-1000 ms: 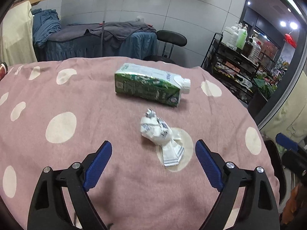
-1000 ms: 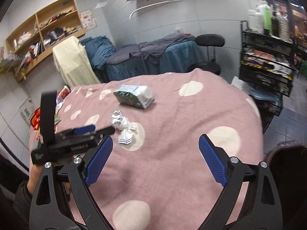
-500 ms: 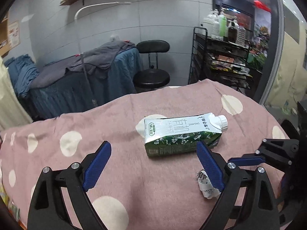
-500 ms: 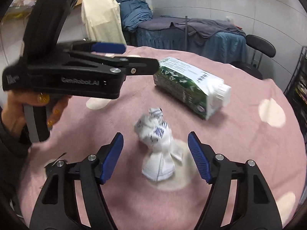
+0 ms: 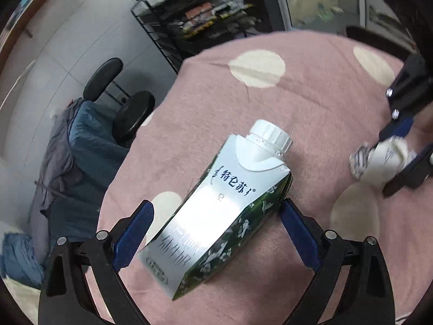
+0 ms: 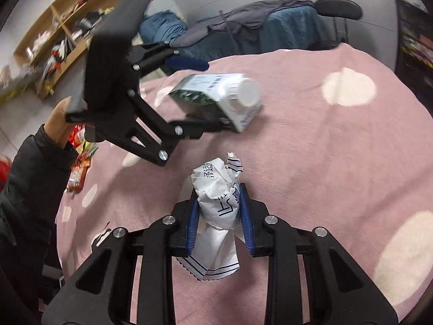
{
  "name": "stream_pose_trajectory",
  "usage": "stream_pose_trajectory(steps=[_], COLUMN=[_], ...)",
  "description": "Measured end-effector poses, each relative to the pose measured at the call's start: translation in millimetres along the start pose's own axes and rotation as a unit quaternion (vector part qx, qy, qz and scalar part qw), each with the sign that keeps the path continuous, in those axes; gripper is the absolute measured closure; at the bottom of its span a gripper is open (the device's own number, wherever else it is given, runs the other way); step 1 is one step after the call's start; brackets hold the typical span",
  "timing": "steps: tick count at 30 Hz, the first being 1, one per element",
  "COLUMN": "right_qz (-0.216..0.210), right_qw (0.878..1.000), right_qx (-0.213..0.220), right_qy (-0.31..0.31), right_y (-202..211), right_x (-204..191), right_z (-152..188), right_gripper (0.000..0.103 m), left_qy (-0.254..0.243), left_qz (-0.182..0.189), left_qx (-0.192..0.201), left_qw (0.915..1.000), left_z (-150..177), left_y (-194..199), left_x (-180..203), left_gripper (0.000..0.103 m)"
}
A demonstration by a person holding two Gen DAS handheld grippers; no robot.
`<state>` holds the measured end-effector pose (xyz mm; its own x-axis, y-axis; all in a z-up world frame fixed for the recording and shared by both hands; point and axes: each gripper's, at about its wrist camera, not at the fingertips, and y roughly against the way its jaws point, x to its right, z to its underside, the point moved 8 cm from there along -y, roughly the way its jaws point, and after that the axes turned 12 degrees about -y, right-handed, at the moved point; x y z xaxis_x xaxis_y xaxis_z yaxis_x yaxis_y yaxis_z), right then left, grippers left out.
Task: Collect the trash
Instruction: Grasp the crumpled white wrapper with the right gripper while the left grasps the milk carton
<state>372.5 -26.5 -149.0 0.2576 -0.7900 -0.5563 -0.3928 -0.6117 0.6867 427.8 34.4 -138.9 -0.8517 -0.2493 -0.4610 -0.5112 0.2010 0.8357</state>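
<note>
The left gripper [image 5: 215, 226] has its blue-padded fingers [image 5: 134, 227] spread wide on either side of the carton [image 5: 216, 216], which lies on its side on the tabletop [image 5: 311, 103] under a pink cloth with cream dots. In the left wrist view the carton sits between the pads with its base nearest the camera and its white cap [image 5: 269, 135] pointing away and to the right. The right pad is close against the carton's dark, flower-printed side; whether either pad touches it I cannot tell. In the right wrist view the same gripper [image 6: 205, 96] reaches in from the left, one finger far of the carton [image 6: 216, 97] and one near of it, with the person's hand [image 6: 58, 123] behind it.

The right gripper [image 6: 217, 216] has its fingers [image 6: 193, 222] drawn in and pinching the wrapper [image 6: 217, 205], a crumpled white packet with dark print. Its crumpled top sticks out beyond the pads and its flat striped end hangs back toward the camera. From the left wrist view this gripper [image 5: 400, 157] shows at the far right, with the wrapper [image 5: 379, 162] held between its pads above the cloth.

Beyond the tabletop stand a black chair [image 5: 127, 108], a bed with blue covers [image 6: 284, 27], a wooden shelf [image 6: 62, 29] and a black wire rack [image 5: 205, 16].
</note>
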Motion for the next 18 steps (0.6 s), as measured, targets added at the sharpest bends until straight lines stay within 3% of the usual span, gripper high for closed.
stream_pose_trajectory(steps=[3,5,6,9,14,18], right_qz=[-0.004,-0.004,-0.008,-0.006,-0.008,-0.016], right_qw=[1.0,1.0,1.0,0.999,0.998,0.997], right_qx=[0.003,0.006,0.008,0.026,0.055,0.07], right_qy=[-0.019,-0.023,-0.023,-0.018,-0.014,-0.019], right_y=[0.0,2.0,5.3,15.1,41.3,68.2], right_x=[7.9,9.9,9.2,10.6,3.4,5.5], right_z=[0.4,0.2,1.3,-0.6,5.0,17.0], right_gripper=[0.075,0.075,0.075,0.075,0.075,0.075], left_qy=[0.005,0.029,0.042,0.084,0.186,0.264], left_qz=[0.021,0.048,0.043,0.027,-0.014,-0.027], left_qx=[-0.01,-0.005,-0.003,-0.002,0.02,0.062], left_qw=[0.9997,0.9984,0.9982,0.9961,0.9823,0.962], left_z=[-4.6,-4.8,-4.1,0.0,8.6,11.4], left_y=[-9.4,-4.7,-1.3,3.0,22.2,55.3], left_x=[-1.2,-0.6,0.7,8.2,12.8,28.3], left_gripper=[0.012,0.029,0.037,0.045,0.05,0.05])
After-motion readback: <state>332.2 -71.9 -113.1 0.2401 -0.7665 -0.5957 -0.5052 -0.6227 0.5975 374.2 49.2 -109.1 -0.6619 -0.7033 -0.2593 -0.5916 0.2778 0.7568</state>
